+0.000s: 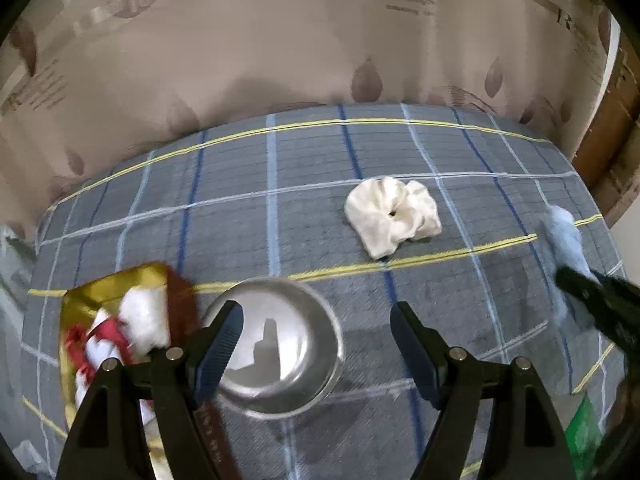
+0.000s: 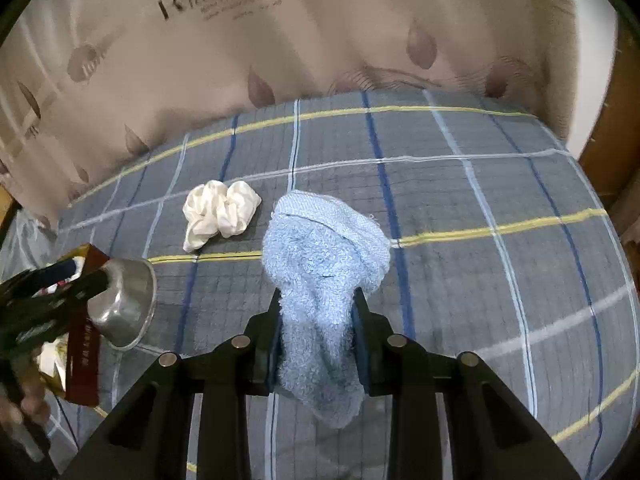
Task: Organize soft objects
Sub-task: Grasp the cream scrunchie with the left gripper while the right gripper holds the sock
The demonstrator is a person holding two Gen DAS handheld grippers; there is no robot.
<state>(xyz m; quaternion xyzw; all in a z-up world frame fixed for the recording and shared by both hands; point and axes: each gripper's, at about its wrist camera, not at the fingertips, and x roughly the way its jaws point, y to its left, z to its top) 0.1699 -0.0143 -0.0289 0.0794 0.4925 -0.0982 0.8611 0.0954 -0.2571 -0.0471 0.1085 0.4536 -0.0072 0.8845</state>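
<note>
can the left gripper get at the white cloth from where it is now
Probably yes: the left gripper is open and holds nothing, and the white cloth lies uncovered ahead on the plaid blanket, beyond the metal bowl.

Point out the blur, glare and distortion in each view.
Left wrist view: the gold box of cloths is motion-blurred, the shiny steel bowl mirrors a gripper silhouette. Right wrist view: the blue terry towel is sharp; fisheye bends the plaid sheet's lines.

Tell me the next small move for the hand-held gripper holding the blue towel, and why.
Probably carry it left toward the round steel bowl. The right hand-held gripper is shut on the fluffy light-blue terry towel, the bowl looks empty, and the left hand-held gripper hangs open over it. The crumpled white cloth lies loose on the plaid blanket.
</note>
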